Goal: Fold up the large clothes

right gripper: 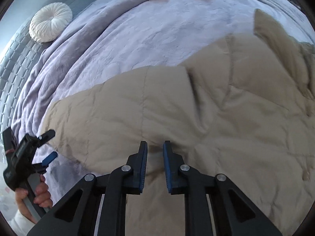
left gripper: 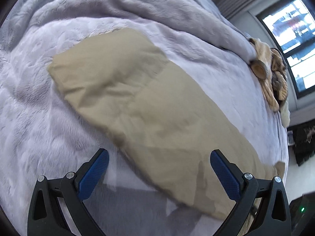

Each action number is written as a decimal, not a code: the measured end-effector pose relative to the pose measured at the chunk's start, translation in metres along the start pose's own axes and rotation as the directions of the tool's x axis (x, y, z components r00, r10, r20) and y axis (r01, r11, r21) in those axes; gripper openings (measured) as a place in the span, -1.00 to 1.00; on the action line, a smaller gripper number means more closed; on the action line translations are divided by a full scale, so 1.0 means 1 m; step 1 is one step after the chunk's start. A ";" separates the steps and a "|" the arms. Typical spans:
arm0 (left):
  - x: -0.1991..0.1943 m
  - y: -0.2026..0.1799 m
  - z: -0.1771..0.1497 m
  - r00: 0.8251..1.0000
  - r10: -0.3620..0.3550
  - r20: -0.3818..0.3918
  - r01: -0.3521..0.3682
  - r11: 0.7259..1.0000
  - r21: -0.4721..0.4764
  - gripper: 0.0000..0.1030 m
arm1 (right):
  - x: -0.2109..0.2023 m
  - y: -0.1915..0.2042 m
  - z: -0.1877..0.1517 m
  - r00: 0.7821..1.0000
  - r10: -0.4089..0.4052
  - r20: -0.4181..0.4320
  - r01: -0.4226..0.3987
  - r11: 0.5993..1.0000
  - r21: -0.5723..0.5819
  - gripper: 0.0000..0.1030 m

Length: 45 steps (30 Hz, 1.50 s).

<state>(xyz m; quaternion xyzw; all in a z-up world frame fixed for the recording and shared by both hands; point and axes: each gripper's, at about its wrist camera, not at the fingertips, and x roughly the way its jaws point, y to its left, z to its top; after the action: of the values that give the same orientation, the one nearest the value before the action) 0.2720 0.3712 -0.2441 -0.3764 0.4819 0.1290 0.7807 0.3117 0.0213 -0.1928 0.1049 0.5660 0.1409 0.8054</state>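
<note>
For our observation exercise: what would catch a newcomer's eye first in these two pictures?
A large beige garment lies spread across the lilac blanket covering the bed. The right gripper hovers over its near part, jaws nearly closed; the left gripper stands wide open over its edge. A round white cushion sits far left.

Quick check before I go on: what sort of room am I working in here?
Most likely a bedroom: a bed under a lilac plush blanket, a round white cushion by its padded grey headboard, and a window.
</note>
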 end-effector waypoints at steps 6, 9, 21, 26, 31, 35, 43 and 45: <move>0.009 -0.009 0.008 0.998 0.043 0.036 -0.044 0.999 0.022 0.07 | 0.024 -0.008 -0.004 1.000 0.005 -0.018 -0.004 0.999 0.043 -0.66; 0.006 -0.015 0.012 0.997 -0.079 0.013 0.079 0.995 0.055 -0.82 | 0.028 -0.013 -0.003 0.999 0.030 -0.018 -0.028 0.997 0.071 -0.69; -0.077 -0.161 -0.026 0.931 -0.364 0.018 0.319 0.838 0.443 -0.82 | 0.016 -0.030 -0.014 0.994 0.106 0.033 -0.110 0.986 0.127 -0.73; -0.083 -0.251 -0.088 0.887 -0.447 -0.114 0.425 0.697 0.577 -0.83 | -0.039 -0.059 -0.031 0.985 0.141 0.099 -0.157 0.970 0.183 -0.72; -0.049 -0.335 -0.188 0.887 -0.375 -0.271 0.448 0.552 0.703 -0.83 | -0.102 -0.121 -0.061 0.986 -0.006 0.167 -0.040 0.962 0.271 -0.72; -0.019 -0.368 -0.266 0.921 -0.251 -0.298 0.382 0.431 0.818 -0.83 | -0.140 -0.192 -0.096 0.979 -0.135 0.155 0.062 0.913 0.404 -0.72; 0.014 -0.368 -0.331 0.972 -0.047 -0.230 0.233 0.332 0.914 -0.82 | -0.156 -0.264 -0.131 0.976 -0.189 0.107 0.103 0.837 0.537 -0.72; 0.010 -0.365 -0.332 0.977 -0.021 -0.214 0.209 0.320 0.924 -0.64 | -0.152 -0.268 -0.124 0.978 -0.178 0.111 0.092 0.838 0.538 -0.65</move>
<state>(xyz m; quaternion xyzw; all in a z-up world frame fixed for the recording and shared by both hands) 0.2649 -0.1161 -0.1673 0.1026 0.5011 -0.2608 0.8188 0.1748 -0.2814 -0.1883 0.2935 0.5238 -0.0867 0.7949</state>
